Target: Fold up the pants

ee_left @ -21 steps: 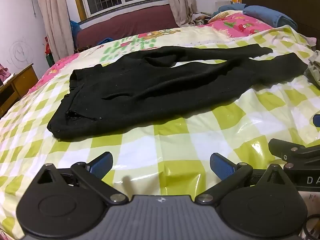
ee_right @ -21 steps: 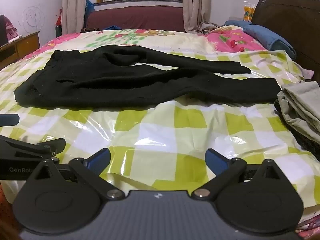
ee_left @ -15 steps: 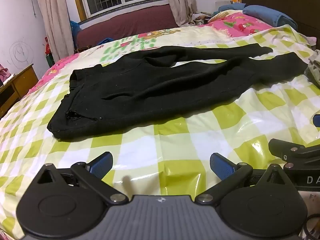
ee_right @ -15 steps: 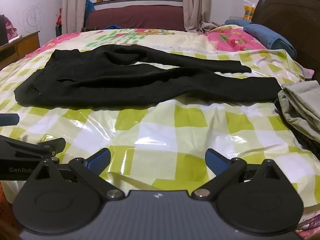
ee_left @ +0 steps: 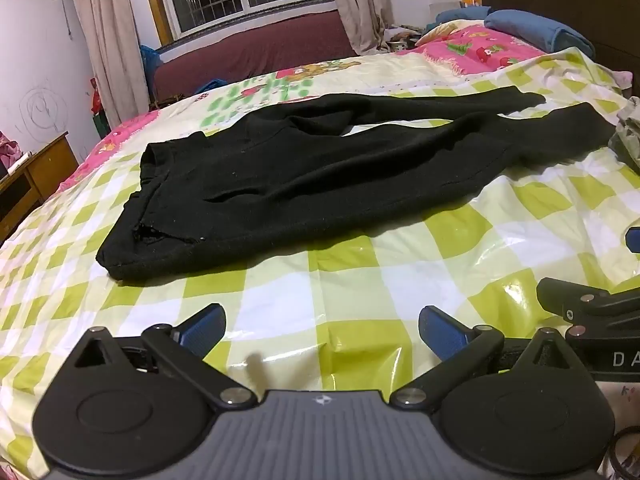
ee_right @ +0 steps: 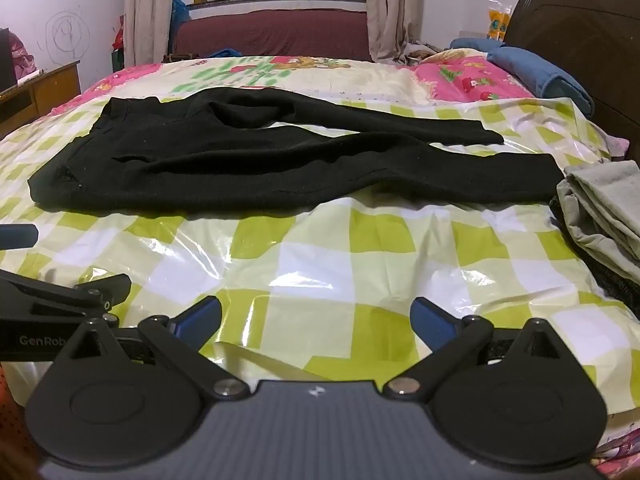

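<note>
Both grippers, left gripper (ee_left: 322,330) and right gripper (ee_right: 316,320), are held wide and empty above the checked cover (ee_right: 320,264), well short of the black pants (ee_right: 256,168) spread flat, so waistband and cuff are best pinched cleanly first.

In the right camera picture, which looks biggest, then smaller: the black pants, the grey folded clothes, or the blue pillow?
1. Black pants, clearly the biggest.
2. Grey folded clothes and blue pillow look alike; the clothes are nearer and cut off, so I won't rank them.
</note>
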A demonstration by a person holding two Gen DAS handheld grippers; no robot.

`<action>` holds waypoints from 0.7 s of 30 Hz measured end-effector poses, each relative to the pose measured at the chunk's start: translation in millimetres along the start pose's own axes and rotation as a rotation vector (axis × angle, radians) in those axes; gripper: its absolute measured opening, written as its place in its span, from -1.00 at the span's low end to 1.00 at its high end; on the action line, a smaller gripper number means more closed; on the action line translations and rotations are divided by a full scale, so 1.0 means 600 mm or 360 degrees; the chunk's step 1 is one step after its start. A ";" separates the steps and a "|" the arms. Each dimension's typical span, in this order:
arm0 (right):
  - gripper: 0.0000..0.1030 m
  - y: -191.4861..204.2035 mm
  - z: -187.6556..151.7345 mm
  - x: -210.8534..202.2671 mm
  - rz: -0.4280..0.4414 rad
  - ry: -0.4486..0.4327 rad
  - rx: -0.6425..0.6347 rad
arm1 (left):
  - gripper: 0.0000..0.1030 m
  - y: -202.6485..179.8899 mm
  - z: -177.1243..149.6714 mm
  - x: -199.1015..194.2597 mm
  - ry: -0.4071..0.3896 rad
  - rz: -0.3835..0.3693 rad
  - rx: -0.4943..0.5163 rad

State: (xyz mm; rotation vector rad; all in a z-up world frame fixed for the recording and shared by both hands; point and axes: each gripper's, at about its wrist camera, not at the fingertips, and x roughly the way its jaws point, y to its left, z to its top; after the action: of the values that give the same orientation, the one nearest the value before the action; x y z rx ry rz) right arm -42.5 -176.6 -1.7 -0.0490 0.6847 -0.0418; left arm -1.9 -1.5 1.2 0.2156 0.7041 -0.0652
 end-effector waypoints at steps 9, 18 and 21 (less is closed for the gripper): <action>0.92 0.000 -0.001 0.000 0.0000 0.0001 -0.0001 | 1.00 0.000 0.000 0.001 -0.0003 0.0004 0.0004; 0.92 0.001 -0.001 0.001 0.0001 0.0001 -0.0003 | 1.00 0.001 0.002 0.000 -0.0007 0.0006 0.0008; 0.92 0.001 -0.001 0.001 0.0002 0.0002 -0.0002 | 1.00 0.001 0.003 0.000 -0.0008 0.0007 0.0009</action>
State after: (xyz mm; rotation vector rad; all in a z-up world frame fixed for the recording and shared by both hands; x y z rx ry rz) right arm -42.4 -176.3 -2.6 -0.0499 0.6860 -0.0401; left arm -0.7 -1.3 2.5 0.2223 0.6986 -0.0639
